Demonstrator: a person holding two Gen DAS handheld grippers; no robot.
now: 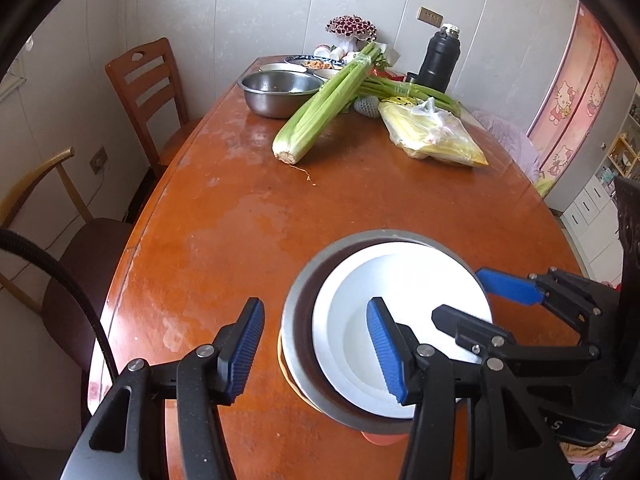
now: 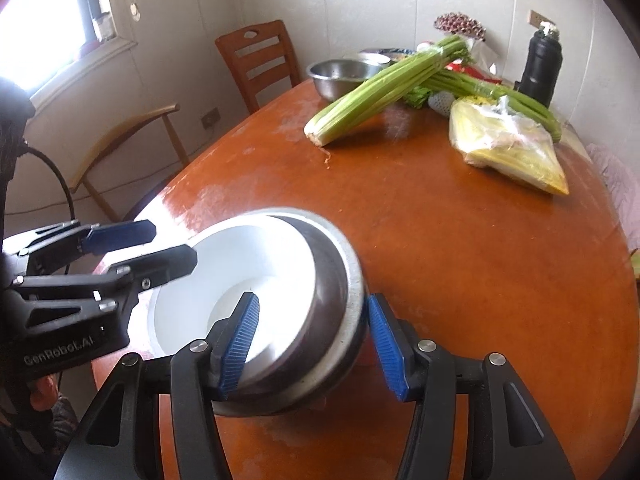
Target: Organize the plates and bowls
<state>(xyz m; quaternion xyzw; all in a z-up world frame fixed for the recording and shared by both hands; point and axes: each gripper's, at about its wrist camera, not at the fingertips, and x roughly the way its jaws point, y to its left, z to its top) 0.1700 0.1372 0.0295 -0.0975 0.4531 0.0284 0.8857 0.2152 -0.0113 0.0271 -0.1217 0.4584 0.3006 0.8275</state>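
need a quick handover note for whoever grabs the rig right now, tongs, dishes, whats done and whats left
Left tongs: open, straddling the near-left rim of the steel bowl, gripping nothing.
Right tongs: open, astride the bowl's right rim, pads not visibly pressing.
Dishes: white bowl nested inside the steel bowl, at the near edge of the table. Something orange shows under the stack.
Done: these bowls are stacked.
Left: a second steel bowl and plates at the far end, beside the celery, remain unsorted.

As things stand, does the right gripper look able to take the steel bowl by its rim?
Probably yes: the right gripper already straddles the steel bowl's near wall, one finger inside, one outside, and nothing but the white bowl lies nested inside.
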